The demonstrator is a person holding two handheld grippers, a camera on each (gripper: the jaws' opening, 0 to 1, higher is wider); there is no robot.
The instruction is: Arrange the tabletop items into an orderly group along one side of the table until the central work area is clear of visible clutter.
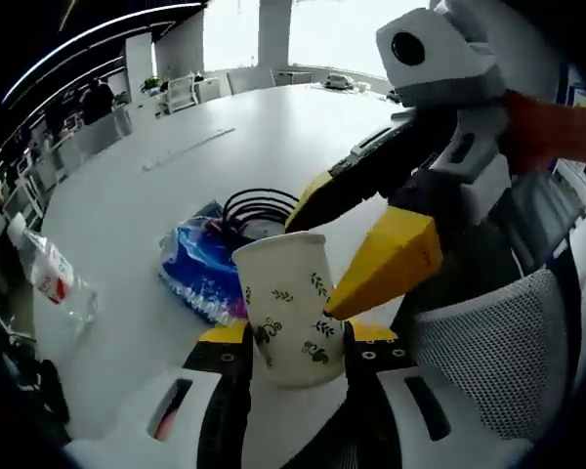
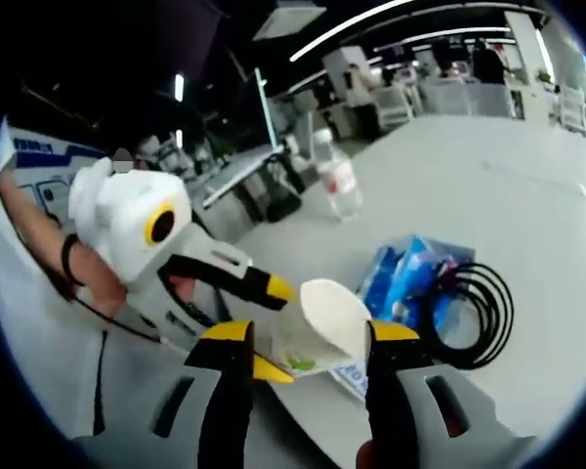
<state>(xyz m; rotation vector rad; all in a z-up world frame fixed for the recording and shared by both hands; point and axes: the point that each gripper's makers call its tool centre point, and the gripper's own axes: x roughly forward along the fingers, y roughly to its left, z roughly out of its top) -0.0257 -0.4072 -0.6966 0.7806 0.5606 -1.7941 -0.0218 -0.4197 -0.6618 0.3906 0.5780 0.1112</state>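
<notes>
I worry the paper cup [image 1: 291,308] could crush or tip, since both tools are pressing on it at once near the worktop [image 1: 176,186] edge. My left gripper [image 1: 295,344] has its fingers closed around the cup's base. My right gripper [image 2: 308,344] is spread wide about the rim, touching it at most lightly. Just beyond lie a blue packet [image 1: 197,269] and a coiled black cable [image 1: 259,207]; a plastic bottle [image 2: 338,182] stands farther off.

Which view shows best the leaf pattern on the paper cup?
The left gripper view: the paper cup stands side-on there, leaf prints clear. In the right gripper view the paper cup shows mostly its open mouth, with little print.
</notes>
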